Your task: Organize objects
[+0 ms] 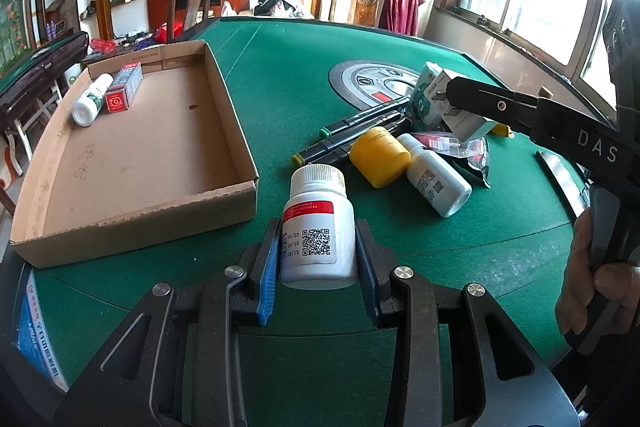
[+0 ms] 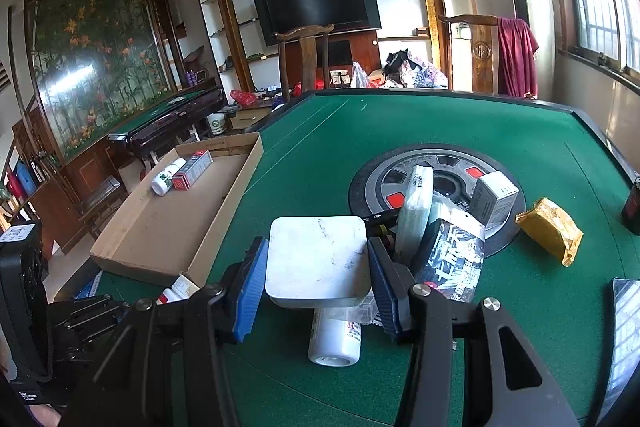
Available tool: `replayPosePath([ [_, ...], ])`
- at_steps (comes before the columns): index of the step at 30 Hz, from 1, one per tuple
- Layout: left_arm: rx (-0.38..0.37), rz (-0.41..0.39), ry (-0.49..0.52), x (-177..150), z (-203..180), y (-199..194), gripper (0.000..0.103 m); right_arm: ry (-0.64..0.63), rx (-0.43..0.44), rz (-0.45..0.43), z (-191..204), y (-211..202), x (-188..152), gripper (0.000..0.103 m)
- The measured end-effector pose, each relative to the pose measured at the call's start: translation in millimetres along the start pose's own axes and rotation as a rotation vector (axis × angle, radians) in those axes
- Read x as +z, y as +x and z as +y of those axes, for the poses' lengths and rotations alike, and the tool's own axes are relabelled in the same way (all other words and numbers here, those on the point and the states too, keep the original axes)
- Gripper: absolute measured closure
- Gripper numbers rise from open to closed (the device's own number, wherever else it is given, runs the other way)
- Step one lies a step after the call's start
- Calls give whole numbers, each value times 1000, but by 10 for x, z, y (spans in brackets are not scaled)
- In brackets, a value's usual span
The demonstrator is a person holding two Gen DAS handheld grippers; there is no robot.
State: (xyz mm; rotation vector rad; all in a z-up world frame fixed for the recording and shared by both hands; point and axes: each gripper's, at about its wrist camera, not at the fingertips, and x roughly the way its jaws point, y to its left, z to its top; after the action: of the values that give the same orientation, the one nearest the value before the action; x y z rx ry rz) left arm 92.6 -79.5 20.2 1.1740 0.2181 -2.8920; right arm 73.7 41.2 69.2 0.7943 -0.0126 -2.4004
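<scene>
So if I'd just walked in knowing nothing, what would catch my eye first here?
Probably the two claws, each gripping something: the left claw is shut on a white pill bottle with a red band and a QR code, and the right claw clamps a flat white box. Next, the green felt table, with a jumble of bottles, markers and packets at its centre and a cardboard tray on the left holding just a white bottle and a red-ended carton.

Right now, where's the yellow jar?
In the left wrist view, the yellow jar lies on its side on the green table, right of the cardboard tray, between the markers and a tipped white bottle.
</scene>
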Motion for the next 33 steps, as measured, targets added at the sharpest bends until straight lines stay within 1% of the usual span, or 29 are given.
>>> replayPosePath([
  [11,-9,-21,-10,4,26,-41,69,-12,12,-7,47,-32,0,54],
  [21,-12,-52,-23,8,51,-91,69,-11,-11,-16,19,-46,22,54],
  [33,-9,-66,-33,-4,52,-124,69,-15,-9,-19,22,-50,23,54],
])
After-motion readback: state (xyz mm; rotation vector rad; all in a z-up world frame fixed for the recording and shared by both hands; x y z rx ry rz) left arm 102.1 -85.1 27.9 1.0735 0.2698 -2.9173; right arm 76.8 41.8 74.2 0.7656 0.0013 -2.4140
